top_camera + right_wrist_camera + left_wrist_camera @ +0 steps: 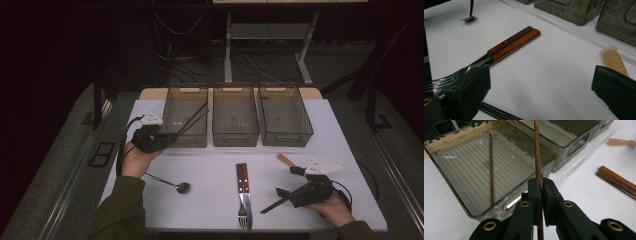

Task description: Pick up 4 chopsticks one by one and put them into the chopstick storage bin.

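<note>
Left gripper (pixel 167 138) at left of the high view, clamped tight on a brown chopstick (pixel 537 152) angled over the leftmost bin (pixel 186 136); second chopstick (pixel 491 168) lying inside that bin. Right gripper (pixel 286 181) at lower right, resting on white counter (pixel 210 170), jaws spread wide, holding nothing.
</note>
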The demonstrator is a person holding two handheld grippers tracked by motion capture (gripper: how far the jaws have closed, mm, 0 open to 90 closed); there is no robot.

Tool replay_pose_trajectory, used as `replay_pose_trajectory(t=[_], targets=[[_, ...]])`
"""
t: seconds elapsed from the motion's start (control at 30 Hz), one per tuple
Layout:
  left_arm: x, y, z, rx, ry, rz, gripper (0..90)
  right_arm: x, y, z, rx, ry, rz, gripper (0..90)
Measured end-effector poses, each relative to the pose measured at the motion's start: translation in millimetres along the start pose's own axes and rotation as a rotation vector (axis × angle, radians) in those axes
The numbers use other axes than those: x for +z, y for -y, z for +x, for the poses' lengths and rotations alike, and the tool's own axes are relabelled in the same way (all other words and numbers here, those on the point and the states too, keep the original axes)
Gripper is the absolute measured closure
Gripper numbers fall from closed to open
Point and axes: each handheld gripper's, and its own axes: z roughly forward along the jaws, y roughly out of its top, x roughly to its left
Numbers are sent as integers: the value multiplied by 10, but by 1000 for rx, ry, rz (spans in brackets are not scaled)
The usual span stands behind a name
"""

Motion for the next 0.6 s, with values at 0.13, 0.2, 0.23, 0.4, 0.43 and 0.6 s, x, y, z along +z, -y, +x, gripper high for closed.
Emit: replay_pose_trajectory(t=[0.13, 0.2, 0.23, 0.4, 0.43, 0.6], targets=[[52, -65, 42, -9, -9, 4, 854, -1, -1, 2, 2, -1, -1, 24], [77, -101, 62, -14, -14, 8, 855, 0, -1, 1, 0, -2, -1, 24], [91, -125, 75, -15, -16, 9, 855, 1, -1, 1, 0, -2, -2, 24], [140, -233, 116, -24, -37, 12, 855, -1, -2, 3, 2, -3, -1, 24], [151, -248, 123, -30, -38, 7, 855, -2, -2, 3, 3, -4, -2, 24], [219, -346, 179, -44, -67, 11, 855, -3, -2, 4, 3, -4, -2, 24]])
